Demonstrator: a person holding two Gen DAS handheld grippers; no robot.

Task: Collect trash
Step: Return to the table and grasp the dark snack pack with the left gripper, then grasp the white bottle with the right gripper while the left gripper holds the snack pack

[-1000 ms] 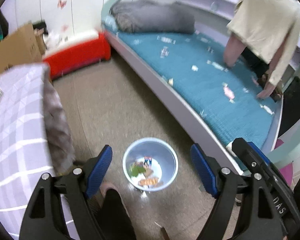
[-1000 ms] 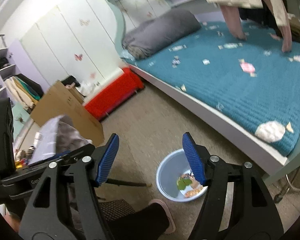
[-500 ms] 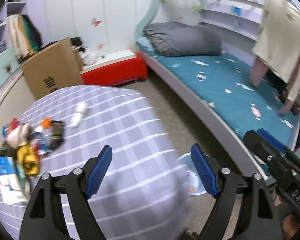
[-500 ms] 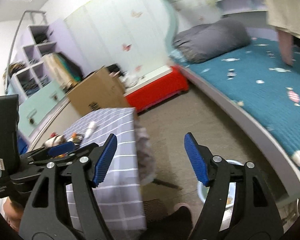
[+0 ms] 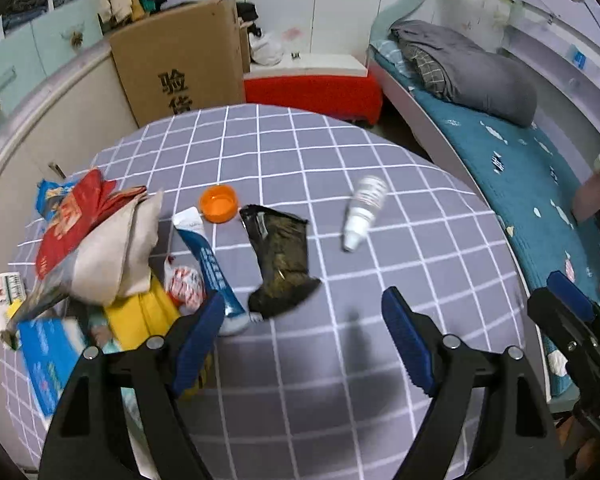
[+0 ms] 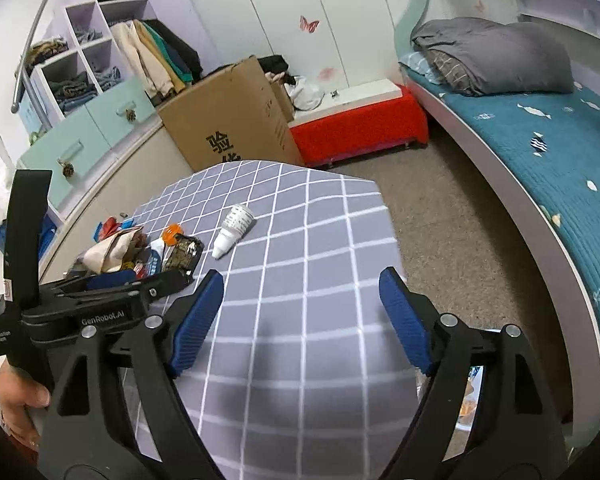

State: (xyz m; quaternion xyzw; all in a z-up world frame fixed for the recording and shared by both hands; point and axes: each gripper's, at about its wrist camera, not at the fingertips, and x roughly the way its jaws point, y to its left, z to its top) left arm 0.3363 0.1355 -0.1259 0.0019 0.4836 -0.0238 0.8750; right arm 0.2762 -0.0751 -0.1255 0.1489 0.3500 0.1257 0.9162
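Trash lies on the grey checked table [image 5: 340, 160]: a black wrapper [image 5: 280, 258], a small white bottle [image 5: 364, 208] on its side, an orange cap [image 5: 219, 203], a blue tube [image 5: 210, 260] and a heap of bags and packets [image 5: 100, 248] at the left. My left gripper [image 5: 304, 340] hangs open above the table, just short of the black wrapper, nothing between its fingers. In the right wrist view the white bottle [image 6: 236, 226] and the black wrapper [image 6: 184, 254] lie ahead. My right gripper [image 6: 300, 320] is empty, its jaws opening over the table's near part. The left gripper [image 6: 112, 284] shows at its left.
A cardboard box [image 5: 180, 60] and a red bench [image 5: 312, 92] stand behind the table. A bed with a teal cover [image 6: 560, 152] and grey bedding [image 6: 496, 56] runs along the right. Brown floor [image 6: 452, 220] lies between table and bed. A hand [image 6: 16, 392] holds the left gripper.
Both grippers swung left and up from the trash bin on the floor to above the checked table. The bin has nearly left view; the table's trash has come into view. The right jaws widened.
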